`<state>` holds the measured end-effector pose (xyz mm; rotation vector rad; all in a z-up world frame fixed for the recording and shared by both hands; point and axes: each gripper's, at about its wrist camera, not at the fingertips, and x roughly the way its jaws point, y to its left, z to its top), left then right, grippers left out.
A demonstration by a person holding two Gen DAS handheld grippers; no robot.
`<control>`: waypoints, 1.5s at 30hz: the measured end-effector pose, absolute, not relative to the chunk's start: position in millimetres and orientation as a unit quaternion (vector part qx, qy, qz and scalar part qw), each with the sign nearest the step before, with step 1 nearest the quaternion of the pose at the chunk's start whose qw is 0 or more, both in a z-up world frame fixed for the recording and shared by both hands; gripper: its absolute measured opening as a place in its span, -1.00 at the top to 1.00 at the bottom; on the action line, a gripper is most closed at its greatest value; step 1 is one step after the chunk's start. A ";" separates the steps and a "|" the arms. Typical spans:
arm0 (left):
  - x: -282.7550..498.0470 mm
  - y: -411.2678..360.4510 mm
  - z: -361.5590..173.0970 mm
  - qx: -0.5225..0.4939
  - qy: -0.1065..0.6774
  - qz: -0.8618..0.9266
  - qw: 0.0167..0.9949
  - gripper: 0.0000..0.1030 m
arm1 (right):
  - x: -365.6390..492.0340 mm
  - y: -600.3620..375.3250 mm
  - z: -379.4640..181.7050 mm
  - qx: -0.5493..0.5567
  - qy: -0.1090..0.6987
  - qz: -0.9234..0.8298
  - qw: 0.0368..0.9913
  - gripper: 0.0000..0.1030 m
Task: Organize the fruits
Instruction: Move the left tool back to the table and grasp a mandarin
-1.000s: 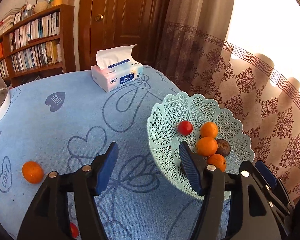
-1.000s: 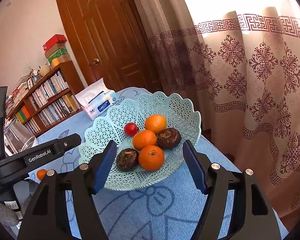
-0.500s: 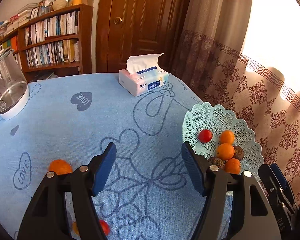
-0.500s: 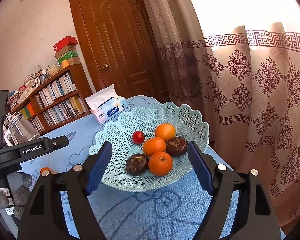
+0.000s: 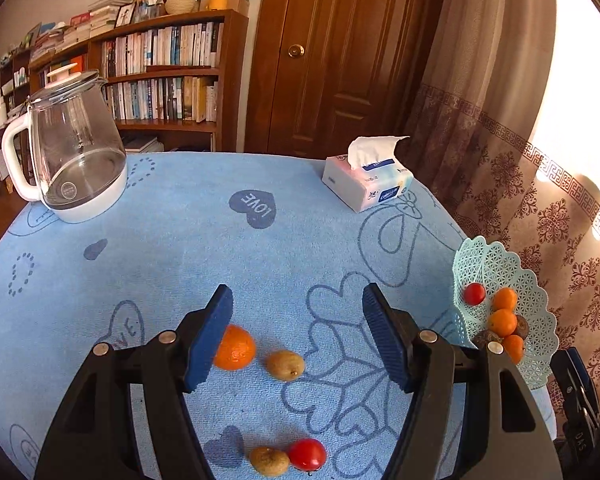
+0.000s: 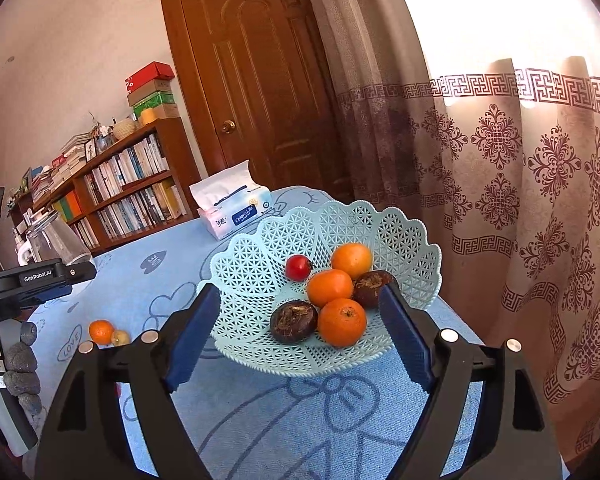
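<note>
round glossy fruits (image 6: 332,292) in lattice plastic basket (image 6: 404,236), both ribbed-pad grippers spread, empty

I count one basket (image 6: 404,236) holding six fruits: three oranges (image 6: 329,287), two dark brown fruits (image 6: 293,321), one tomato (image 6: 298,267). Loose on the cloth: one orange (image 5: 236,348), two yellow-brown fruits (image 5: 285,365), one tomato (image 5: 307,454). Also one tissue pack (image 5: 367,184), one glass kettle (image 5: 74,148), one bookshelf (image 5: 168,76), one door (image 5: 340,52).
</note>
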<state>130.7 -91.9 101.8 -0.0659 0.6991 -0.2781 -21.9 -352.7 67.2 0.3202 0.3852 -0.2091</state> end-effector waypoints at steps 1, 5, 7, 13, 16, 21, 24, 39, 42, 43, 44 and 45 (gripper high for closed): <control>131.3 -87.3 100.4 -0.034 0.343 -0.131 0.930 -0.31 | -21.9 -351.0 67.1 0.156 0.190 -0.102 0.964 -0.61; 136.4 -70.7 91.4 -0.040 0.352 -0.112 0.928 -0.31 | -20.8 -346.9 67.1 0.147 0.191 -0.095 0.966 -0.61; 138.9 -65.3 85.6 -0.042 0.359 -0.105 0.926 -0.31 | -20.1 -344.6 66.6 0.143 0.193 -0.092 0.966 -0.61; 148.8 -61.2 62.6 -0.039 0.392 -0.093 0.914 -0.30 | -18.6 -340.3 65.8 0.136 0.197 -0.085 0.967 -0.61; 152.8 -61.7 51.6 -0.037 0.406 -0.093 0.909 -0.30 | -18.5 -338.9 66.0 0.132 0.197 -0.083 0.968 -0.61; 158.3 -62.8 38.6 -0.032 0.422 -0.096 0.901 -0.18 | -17.7 -337.0 66.0 0.127 0.198 -0.081 0.969 -0.61; 161.0 -62.3 33.9 -0.032 0.427 -0.098 0.898 -0.13 | -18.0 -336.2 65.9 0.126 0.198 -0.081 0.969 -0.61; 165.0 -60.8 24.4 -0.036 0.427 -0.116 0.896 0.21 | -15.4 -329.8 63.9 0.105 0.198 -0.084 0.971 -0.61; 162.4 -54.6 28.4 -0.042 0.421 -0.113 0.899 0.21 | -16.1 -327.5 64.0 0.098 0.196 -0.088 0.972 -0.61; 161.3 -52.1 31.2 -0.043 0.417 -0.111 0.901 0.21 | -16.3 -326.2 64.2 0.094 0.195 -0.090 0.972 -0.61; 159.7 -49.3 34.6 -0.045 0.412 -0.108 0.904 0.21 | -16.5 -324.6 64.2 0.090 0.194 -0.091 0.973 -0.61; 158.4 -46.4 38.4 -0.048 0.407 -0.106 0.906 0.21 | -17.0 -322.7 64.4 0.085 0.192 -0.093 0.973 -0.61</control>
